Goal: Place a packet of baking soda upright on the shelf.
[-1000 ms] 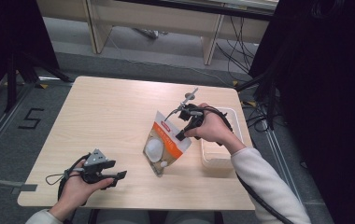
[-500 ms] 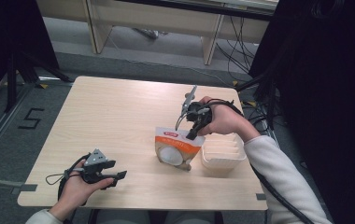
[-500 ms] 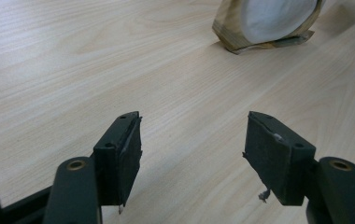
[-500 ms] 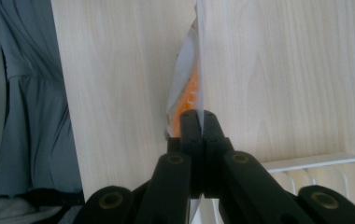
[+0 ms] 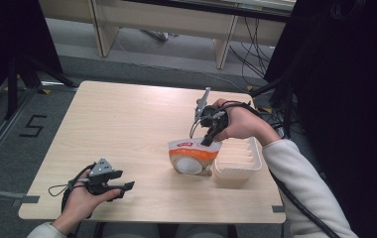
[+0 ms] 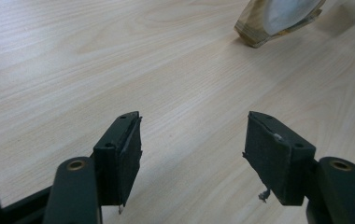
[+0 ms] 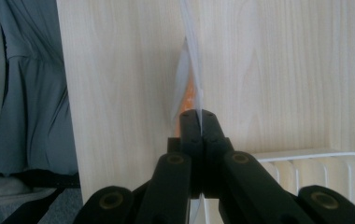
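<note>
While the right gripper (image 5: 209,140) jaws pinch the orange-and-white plastic packet (image 5: 192,157) beside the white slotted tray (image 5: 237,161), left gripper (image 5: 122,186) jaws idle wide open; probably needs slotting next.

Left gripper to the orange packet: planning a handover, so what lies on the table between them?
Nothing: bare tabletop lies between the left gripper and the orange packet, seen in the high view.
</note>
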A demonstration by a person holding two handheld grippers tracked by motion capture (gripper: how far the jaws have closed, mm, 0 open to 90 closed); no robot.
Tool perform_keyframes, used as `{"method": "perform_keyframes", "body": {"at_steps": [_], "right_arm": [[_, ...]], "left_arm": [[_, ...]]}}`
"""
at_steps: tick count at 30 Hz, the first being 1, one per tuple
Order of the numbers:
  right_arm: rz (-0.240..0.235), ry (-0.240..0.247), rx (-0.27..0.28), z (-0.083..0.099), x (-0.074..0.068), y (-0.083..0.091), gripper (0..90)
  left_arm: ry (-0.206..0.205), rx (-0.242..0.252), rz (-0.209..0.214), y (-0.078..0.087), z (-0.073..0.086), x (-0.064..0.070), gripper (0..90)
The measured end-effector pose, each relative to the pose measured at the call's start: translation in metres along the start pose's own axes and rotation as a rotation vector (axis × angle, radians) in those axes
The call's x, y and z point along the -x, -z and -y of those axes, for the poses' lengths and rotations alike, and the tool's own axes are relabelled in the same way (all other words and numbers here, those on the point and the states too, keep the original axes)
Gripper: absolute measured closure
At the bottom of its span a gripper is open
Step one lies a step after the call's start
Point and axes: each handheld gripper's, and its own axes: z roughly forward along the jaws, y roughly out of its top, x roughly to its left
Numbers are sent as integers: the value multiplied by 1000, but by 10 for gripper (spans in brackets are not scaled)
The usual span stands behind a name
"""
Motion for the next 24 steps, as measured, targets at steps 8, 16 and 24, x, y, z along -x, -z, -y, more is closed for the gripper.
{"method": "perform_keyframes", "body": {"at_steps": [8,16,24], "right_arm": [[10,-12,8,1,1,13,900],[44,-19,13,-1,0,37,900],[59,-13,30,4,2,50,900]], "left_arm": [[1,-1,1,0,0,0,355],[3,0,1,0,0,0,354],[2,0,1,0,0,0,354]]}}
